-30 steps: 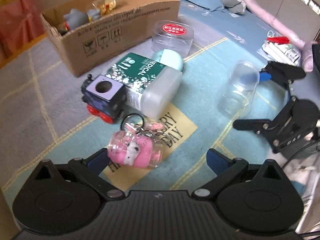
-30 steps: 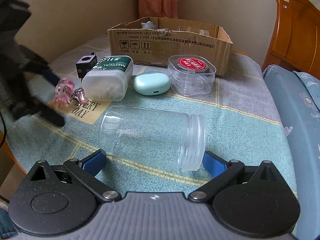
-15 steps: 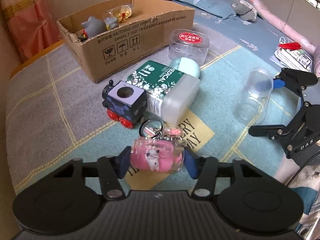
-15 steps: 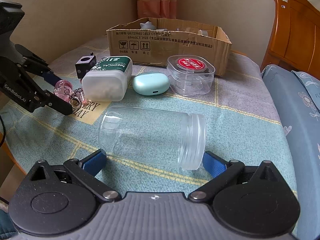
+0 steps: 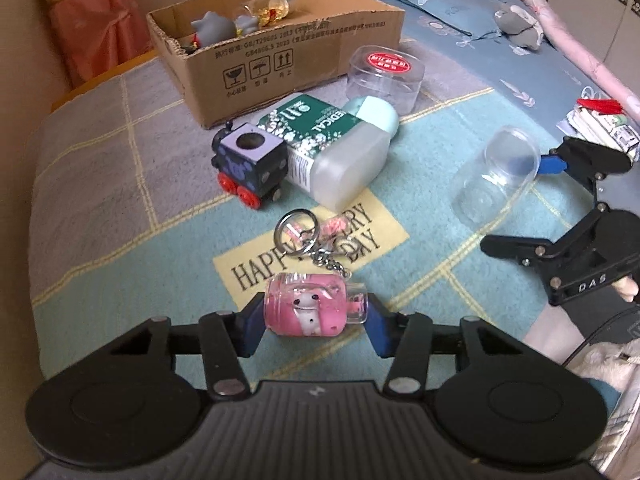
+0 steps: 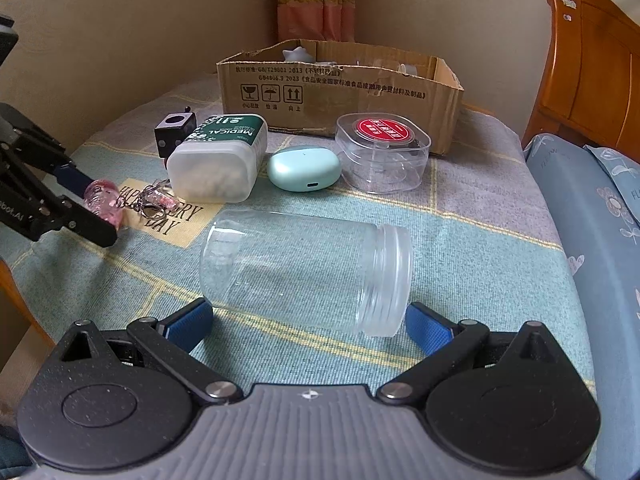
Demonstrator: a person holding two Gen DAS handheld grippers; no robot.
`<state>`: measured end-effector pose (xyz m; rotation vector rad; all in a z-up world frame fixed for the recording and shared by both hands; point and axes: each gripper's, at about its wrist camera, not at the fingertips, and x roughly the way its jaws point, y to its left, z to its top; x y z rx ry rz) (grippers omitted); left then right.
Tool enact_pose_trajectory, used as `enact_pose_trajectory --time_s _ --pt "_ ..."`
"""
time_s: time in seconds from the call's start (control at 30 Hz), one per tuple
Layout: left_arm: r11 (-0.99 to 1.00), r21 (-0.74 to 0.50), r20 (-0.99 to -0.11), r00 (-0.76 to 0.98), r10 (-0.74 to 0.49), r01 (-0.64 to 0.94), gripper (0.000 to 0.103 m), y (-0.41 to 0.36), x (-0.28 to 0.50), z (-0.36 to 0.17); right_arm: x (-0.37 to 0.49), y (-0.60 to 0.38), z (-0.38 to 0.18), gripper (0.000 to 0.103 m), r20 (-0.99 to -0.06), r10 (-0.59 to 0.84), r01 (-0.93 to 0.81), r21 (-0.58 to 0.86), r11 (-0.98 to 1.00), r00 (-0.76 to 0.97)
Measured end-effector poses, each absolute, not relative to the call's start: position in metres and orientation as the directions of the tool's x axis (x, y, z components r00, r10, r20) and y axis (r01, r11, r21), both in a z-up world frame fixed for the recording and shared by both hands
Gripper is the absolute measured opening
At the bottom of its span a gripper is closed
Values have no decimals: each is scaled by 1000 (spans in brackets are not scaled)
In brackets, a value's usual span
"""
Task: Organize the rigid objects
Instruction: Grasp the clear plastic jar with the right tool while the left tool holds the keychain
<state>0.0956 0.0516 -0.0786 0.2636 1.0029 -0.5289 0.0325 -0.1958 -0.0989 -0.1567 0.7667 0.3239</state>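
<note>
The left tongs [image 5: 314, 322] were clamped on a pink keychain charm [image 5: 314, 312], one blue pad pressed against each end, having closed on it within the past second. Its chain and metal ring [image 5: 296, 232] trailed forward over the yellow "HAPPY EVERY DAY" patch [image 5: 256, 264] of the checked cloth [image 5: 100, 184] covering the tabletop. The charm sat at the near edge of that patch, close to the cloth; whether it had left the surface could not be told.

The right tongs [image 6: 310, 326] stood apart on either side of a clear plastic jar [image 6: 304, 272] lying on its side, threaded mouth to the right, with neither pad touching it.

Beyond the charm lay a black toy train [image 5: 252, 168] with red wheels, touching a green-labelled medical bottle [image 5: 328, 152] on its side. Just beside the bottle were a mint earbud case [image 6: 303, 168] and a clear tub with a red label [image 6: 382, 152]. A cardboard box [image 5: 304, 52] at the far edge of the tabletop held a grey figure [image 5: 212, 28] and a small jar of gold pieces [image 5: 272, 6].
</note>
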Motion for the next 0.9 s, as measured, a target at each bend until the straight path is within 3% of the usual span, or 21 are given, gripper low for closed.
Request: enact_pose_trajectory --time_s 0.67,0.9 --pt "853 11 -821 491 -290 521 54 48 85 -84 39 -179 -85 103 -717 194 -293 -16 956 669" --pt "862 -13 -816 493 -302 507 51 49 90 -85 51 -164 -82 102 -728 165 -296 -54 954 666"
